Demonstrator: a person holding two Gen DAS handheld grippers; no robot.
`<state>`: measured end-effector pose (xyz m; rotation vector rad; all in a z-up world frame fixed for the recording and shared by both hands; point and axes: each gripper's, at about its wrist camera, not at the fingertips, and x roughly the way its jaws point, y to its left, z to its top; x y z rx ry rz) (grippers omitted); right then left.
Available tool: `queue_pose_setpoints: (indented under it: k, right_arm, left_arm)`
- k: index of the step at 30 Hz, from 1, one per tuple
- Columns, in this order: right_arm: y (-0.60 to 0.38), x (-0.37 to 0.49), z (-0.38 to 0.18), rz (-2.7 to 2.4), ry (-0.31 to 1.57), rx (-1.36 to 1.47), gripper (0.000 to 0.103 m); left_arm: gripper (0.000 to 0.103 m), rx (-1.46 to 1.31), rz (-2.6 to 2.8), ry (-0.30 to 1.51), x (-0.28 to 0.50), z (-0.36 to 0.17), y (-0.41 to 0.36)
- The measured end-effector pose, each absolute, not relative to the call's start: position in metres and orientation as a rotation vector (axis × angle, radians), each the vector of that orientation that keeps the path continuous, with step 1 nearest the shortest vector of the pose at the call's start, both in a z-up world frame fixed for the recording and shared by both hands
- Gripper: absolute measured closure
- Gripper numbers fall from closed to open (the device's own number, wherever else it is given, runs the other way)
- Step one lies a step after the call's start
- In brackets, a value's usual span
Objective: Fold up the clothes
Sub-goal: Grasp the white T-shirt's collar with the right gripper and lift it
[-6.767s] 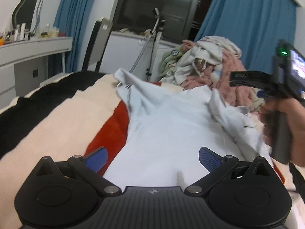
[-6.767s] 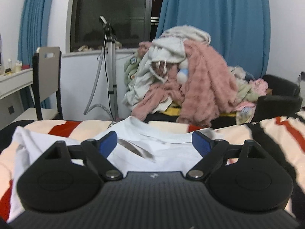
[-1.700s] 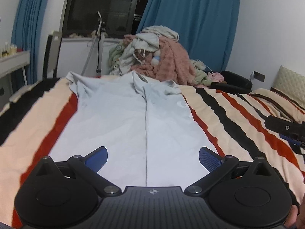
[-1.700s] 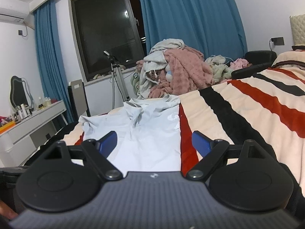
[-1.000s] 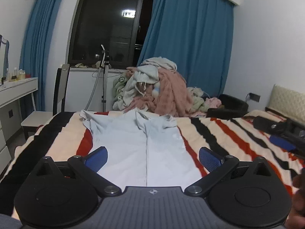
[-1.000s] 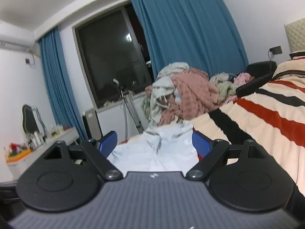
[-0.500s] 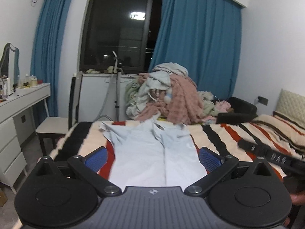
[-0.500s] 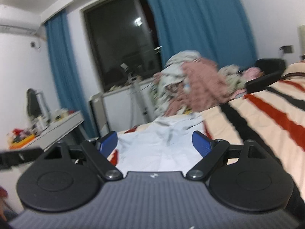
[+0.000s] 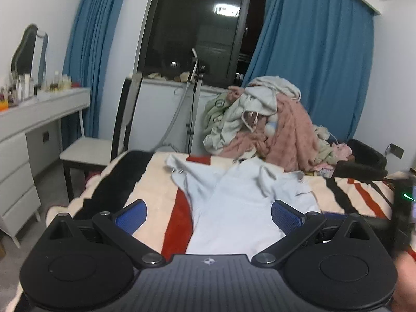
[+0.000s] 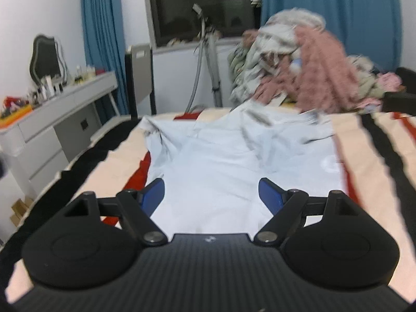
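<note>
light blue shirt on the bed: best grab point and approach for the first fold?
Probably the light blue shirt at its left sleeve, which lies spread out past the body onto the striped blanket. Come in low from the outer left side with the open left gripper, pinch the loose sleeve edge and carry it inward. The torso lies flat, offering little to pinch.

**Bed with a striped blanket**

The bed is wearing a blanket with cream, red and black stripes. A pale blue shirt is lying flat directly on it, its collar pointing toward the far edge.
</note>
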<state>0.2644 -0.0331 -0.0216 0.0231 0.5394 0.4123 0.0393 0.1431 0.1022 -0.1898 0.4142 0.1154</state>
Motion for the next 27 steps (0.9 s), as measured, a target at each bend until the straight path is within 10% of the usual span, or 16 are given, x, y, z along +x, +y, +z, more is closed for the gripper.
queue_pose_setpoints:
  k: [17,21,27]
  right_arm:
    - [0.179,0.483,-0.122,0.484,0.492,-0.167,0.024]
    - [0.186,0.495,-0.121,0.380,0.461,-0.133,0.095]
    - [0.127,0.474,-0.075,0.353,0.323,-0.056,0.095]
  left_arm:
    - [0.000,-0.323,0.405,0.321,0.136,0.000,0.240]
    - [0.000,-0.342,0.425,0.362,0.150,-0.014,0.251]
    - [0.000,-0.309,0.406,0.363,0.144,-0.014,0.245]
